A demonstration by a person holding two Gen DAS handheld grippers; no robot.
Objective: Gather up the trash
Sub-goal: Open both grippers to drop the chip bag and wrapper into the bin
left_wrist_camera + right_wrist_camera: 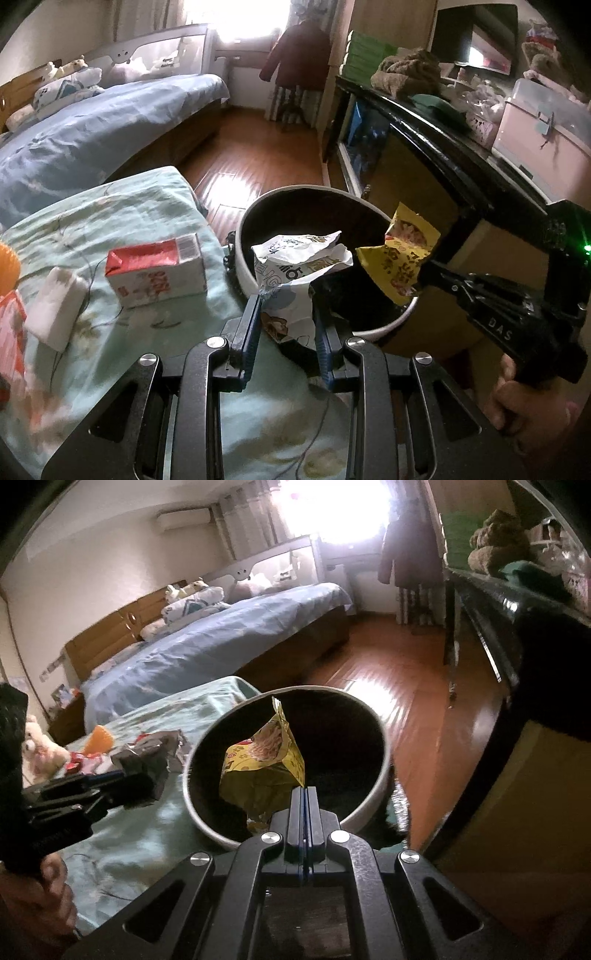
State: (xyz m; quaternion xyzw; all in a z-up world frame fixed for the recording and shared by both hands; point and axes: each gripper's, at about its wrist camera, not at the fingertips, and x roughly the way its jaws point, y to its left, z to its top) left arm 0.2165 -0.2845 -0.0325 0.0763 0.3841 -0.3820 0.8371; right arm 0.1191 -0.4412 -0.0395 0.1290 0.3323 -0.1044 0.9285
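Bedroom with wood floor, a blue-covered bed (110, 122) at upper left, a dark cabinet along the right. In the left wrist view: pale green cloth-covered worktop (122, 229) filling the lower left, round white bin (246, 273) with dark inside at frame centre, just past the worktop's edge. Left tool (286, 314) at lower centre, clenched on a crumpled white wrapper (299, 266) held over the bin's near rim; right tool (421, 275) reaching in from the right, gripping a yellow snack bag (399, 258) above the bin's right side. Still lying on the worktop at left: a red-and-white carton (155, 273), a white packet (55, 310), something orange and something red at the frame edge. In the right wrist view: same bin (369, 805) at centre, yellow snack bag (266, 768) pinched in the fully closed right tool (303, 794), hanging over the opening; left tool (147, 779) at left with its wrapper looking grey here. Judged roughly midway: two pieces poised for dropping, neither released yet, several more left to collect.
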